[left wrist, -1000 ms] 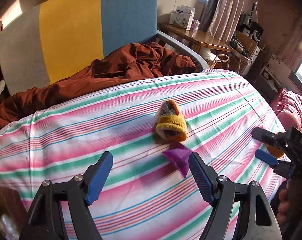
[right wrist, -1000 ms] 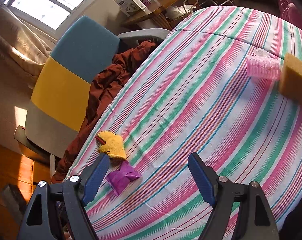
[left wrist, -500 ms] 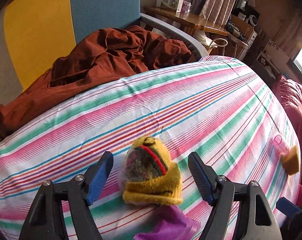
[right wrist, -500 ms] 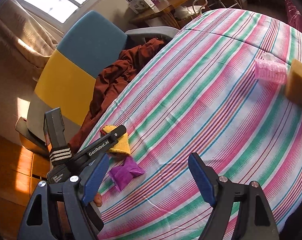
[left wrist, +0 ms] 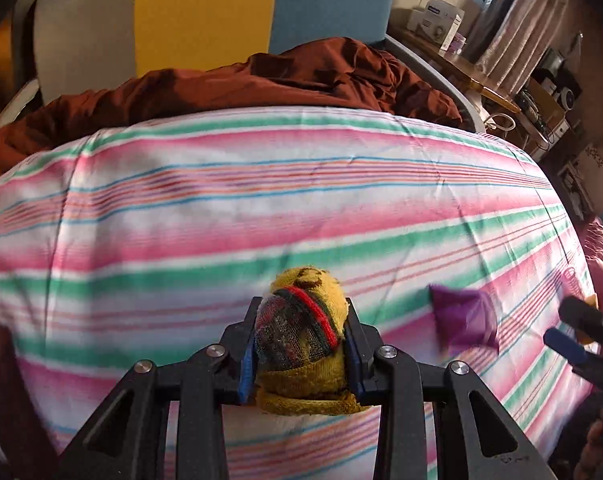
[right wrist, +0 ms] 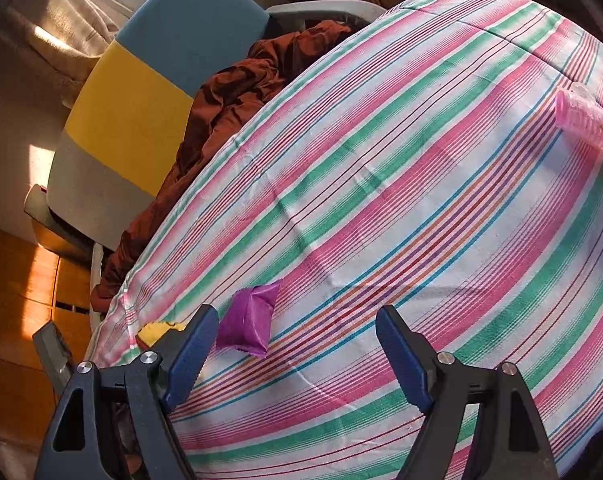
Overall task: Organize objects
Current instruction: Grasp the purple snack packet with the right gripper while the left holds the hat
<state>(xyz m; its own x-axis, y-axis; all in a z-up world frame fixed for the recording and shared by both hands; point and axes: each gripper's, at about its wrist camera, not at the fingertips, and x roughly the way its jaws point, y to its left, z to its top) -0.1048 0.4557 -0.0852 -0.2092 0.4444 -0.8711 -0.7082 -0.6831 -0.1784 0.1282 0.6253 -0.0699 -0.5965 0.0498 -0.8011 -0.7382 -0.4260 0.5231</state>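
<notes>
A yellow knitted sock roll (left wrist: 305, 280) with a dark striped middle lies on the striped bedspread (left wrist: 221, 220). My left gripper (left wrist: 301, 316) has it between the jaws, which are closing, and both blue pads press its sides. A purple pouch (left wrist: 463, 320) lies just right of it. In the right wrist view the same purple pouch (right wrist: 247, 322) sits beside the left fingertip of my right gripper (right wrist: 297, 320), which is open and holds nothing. A corner of the yellow roll (right wrist: 157, 330) peeks out behind that finger. A pink hair roller (right wrist: 585, 122) lies far right.
A rumpled brown cloth (left wrist: 261, 80) lies heaped between the bed's far edge and a chair with a grey, yellow and blue back (left wrist: 201, 12). A wooden side table with a white box (left wrist: 433, 24) stands at the back right. The bedspread drops off at the left edge (right wrist: 117, 304).
My left gripper dropped onto the yellow roll and its jaws closed in on it. The right gripper tilted down and drew nearer the purple pouch, still open.
</notes>
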